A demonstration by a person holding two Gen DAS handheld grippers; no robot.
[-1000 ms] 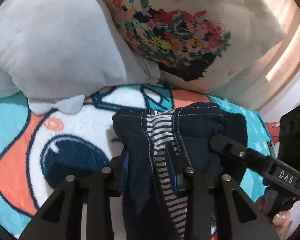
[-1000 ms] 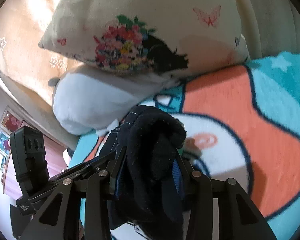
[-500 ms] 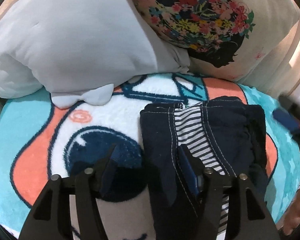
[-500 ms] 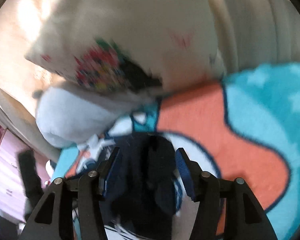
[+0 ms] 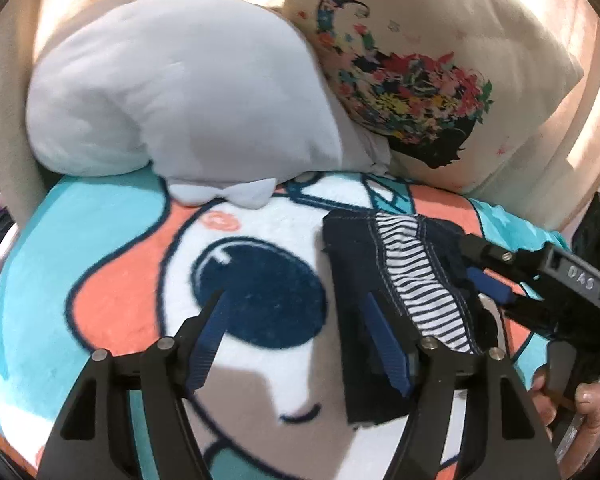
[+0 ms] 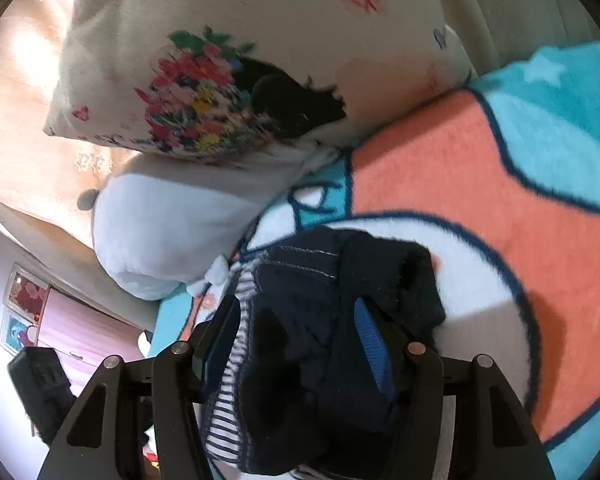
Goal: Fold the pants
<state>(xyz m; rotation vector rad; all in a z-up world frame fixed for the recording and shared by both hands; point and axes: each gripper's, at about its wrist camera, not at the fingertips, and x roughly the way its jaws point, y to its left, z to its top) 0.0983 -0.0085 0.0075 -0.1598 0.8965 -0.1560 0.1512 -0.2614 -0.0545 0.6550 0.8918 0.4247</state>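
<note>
The left tool (image 5: pixel 296 320) is spread wide and holds nothing; its right finger lies against the near edge of the folded pants (image 5: pixel 384 292), its left finger over bare blanket. The right tool (image 6: pixel 296 328) is also parted, its fingers straddling the bundle without pinching it. A second ago both tools clamped the cloth; now it lies released on the fleecy cartoon blanket (image 5: pixel 112 296). The pants are dark navy with white stitching and striped lining. Beyond lie a plush grey pillow (image 5: pixel 180 92) and a floral cushion (image 5: pixel 432 76).
</note>
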